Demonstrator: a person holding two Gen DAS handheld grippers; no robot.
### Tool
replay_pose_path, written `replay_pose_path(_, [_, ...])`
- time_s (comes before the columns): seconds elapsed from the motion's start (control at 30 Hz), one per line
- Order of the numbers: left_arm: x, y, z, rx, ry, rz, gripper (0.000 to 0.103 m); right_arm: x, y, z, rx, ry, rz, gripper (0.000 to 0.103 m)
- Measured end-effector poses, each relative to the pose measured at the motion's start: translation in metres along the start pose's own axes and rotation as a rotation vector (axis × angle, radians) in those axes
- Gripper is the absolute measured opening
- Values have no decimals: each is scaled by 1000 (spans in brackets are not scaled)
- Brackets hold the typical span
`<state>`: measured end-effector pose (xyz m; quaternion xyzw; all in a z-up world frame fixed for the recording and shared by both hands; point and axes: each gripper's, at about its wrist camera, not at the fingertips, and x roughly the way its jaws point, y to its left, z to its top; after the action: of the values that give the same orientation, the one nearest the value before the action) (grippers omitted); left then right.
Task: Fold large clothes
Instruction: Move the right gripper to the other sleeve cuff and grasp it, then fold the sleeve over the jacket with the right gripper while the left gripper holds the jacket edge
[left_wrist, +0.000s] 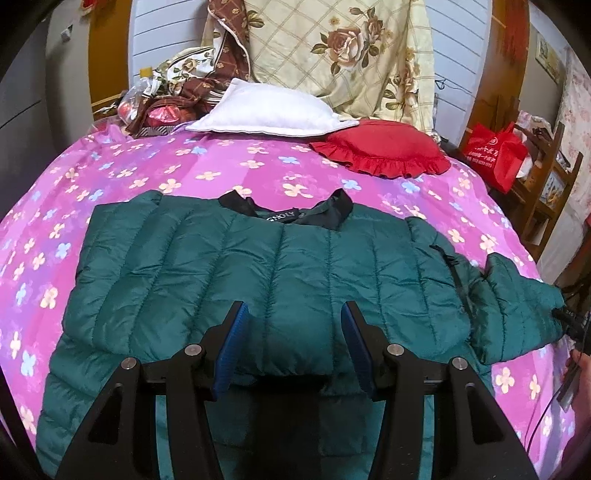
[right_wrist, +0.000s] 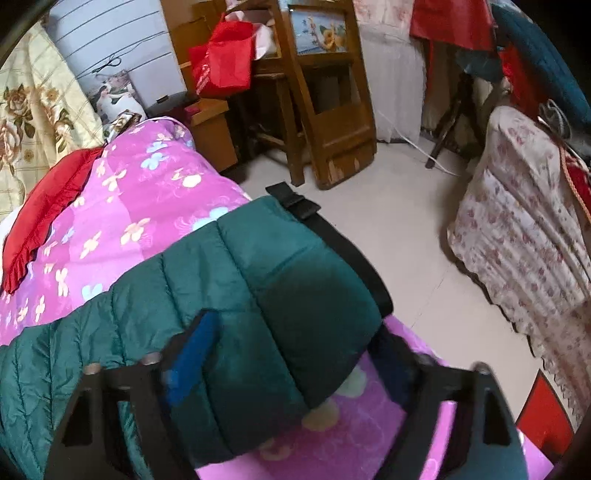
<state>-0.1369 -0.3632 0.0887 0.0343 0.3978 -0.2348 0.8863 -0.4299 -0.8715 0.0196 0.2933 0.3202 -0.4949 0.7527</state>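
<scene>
A dark green quilted puffer jacket (left_wrist: 258, 266) lies spread on the pink flowered bedspread (left_wrist: 155, 170), black collar toward the pillows. My left gripper (left_wrist: 293, 332) is open, its blue-padded fingers (left_wrist: 232, 343) standing apart over the jacket's lower middle. The right sleeve (left_wrist: 517, 310) stretches out toward the bed's right edge. In the right wrist view that sleeve (right_wrist: 280, 295), with its black cuff (right_wrist: 332, 236), lies between the blurred fingers of my right gripper (right_wrist: 295, 362), which stand wide apart around it.
A white pillow (left_wrist: 269, 110), a red frilled cushion (left_wrist: 384, 151) and a floral quilt (left_wrist: 343, 55) sit at the bed's head. Beside the bed are wooden chairs (right_wrist: 325, 110), a red bag (right_wrist: 225, 62), bare floor (right_wrist: 399, 229) and floral-covered furniture (right_wrist: 524, 236).
</scene>
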Motion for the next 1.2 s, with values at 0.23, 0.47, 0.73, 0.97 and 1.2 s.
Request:
replay_pose_path(0.23, [-6,10,1,11,-2,22,30,-30,10,4,-67,-64,82,17])
replay_pose_path(0.47, [-11,25,5,52,2,107,30,-125,53,11,-194,-181,307,15])
replay_pose_path(0.73, [-25,60,5,43,-1,154,30,-214,173,-18,-443,-210,554,14])
replay_pose_path(0.97, [-32,104,-1,-10,13,172,30,-238,289,-86,-628,-112,697,13])
replay_pose_path(1.2, [-33,145,-7,-74,-2,171,30,-234,398,-171,-750,19,798,13])
